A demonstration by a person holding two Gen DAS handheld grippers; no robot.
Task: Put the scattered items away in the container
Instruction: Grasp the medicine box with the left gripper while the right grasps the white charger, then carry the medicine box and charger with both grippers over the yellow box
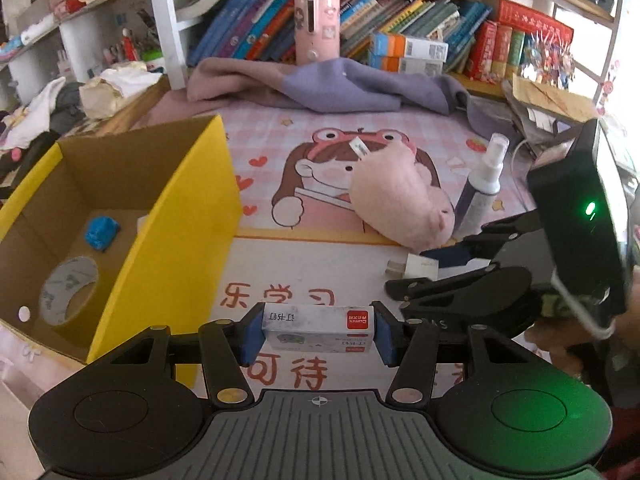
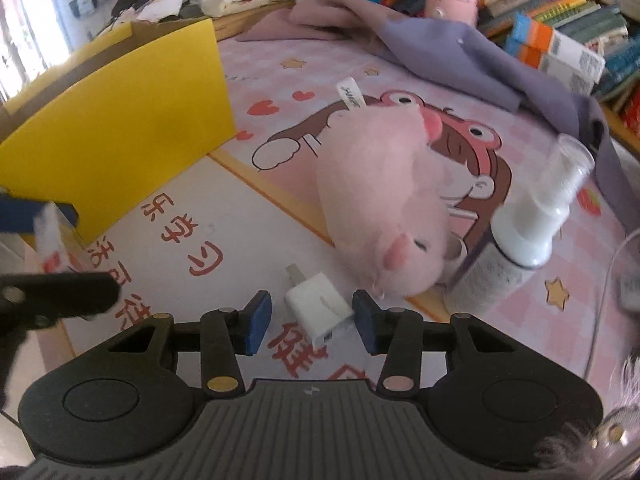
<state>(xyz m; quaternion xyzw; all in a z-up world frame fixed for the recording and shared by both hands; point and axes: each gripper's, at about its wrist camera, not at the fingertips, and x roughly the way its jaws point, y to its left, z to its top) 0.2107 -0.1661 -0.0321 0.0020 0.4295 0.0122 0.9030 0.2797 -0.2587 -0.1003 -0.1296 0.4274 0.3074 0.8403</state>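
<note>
Left hand-held gripper [image 1: 319,334]: blue pads clamped on both ends of a small staple box [image 1: 320,330], held up off the desk mat [image 1: 320,276], just beside the yellow cardboard box [image 1: 168,216] at the left edge of the desk. Inside that box already: a blue lump [image 1: 102,232] and a roll of tape [image 1: 68,292] on the bottom.

Right hand-held gripper [image 2: 310,322]: pads apart, one on each side of a white plug charger [image 2: 320,306] lying flat on the mat near the front edge of the desk. Not squeezed yet; small gaps on both sides.

Further out, toward the middle of the desk: a pink plush toy [image 2: 384,208] on its side, with a white tube [image 2: 352,94] poking out behind it. Just beside the toy, toward the right edge: a spray bottle [image 2: 516,236] leaning on it. At the back edge: a purple cloth [image 1: 360,88] in a heap, books behind.

Step in hand, most likely: two at once, staple box on its way to the yellow box, charger about to be picked.

Next, probably: swing the left one over the open top and let go low. Close the right pads gently and square on the charger, since it sits a bit crooked and could twist or slip out.
</note>
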